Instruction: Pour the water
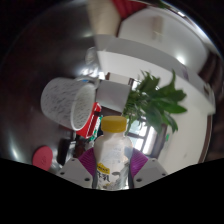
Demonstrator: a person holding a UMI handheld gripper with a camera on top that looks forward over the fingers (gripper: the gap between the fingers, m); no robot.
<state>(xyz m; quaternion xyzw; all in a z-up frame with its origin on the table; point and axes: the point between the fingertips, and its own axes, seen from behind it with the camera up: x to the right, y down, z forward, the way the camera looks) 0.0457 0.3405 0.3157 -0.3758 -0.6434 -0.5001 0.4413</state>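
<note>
A white bottle with a yellow cap and a printed label stands upright between my gripper's two fingers. Both purple pads press against its sides, so the gripper is shut on it. The view is tilted. Beyond the bottle to the left is a clear, ribbed plastic cup, lying over at an angle in the tilted view, with a red object beside it. The bottle's bottom is hidden below the fingers.
A green leafy plant stands just beyond the bottle to the right. A white table surface stretches behind it. A pink-red object sits low to the left of the fingers.
</note>
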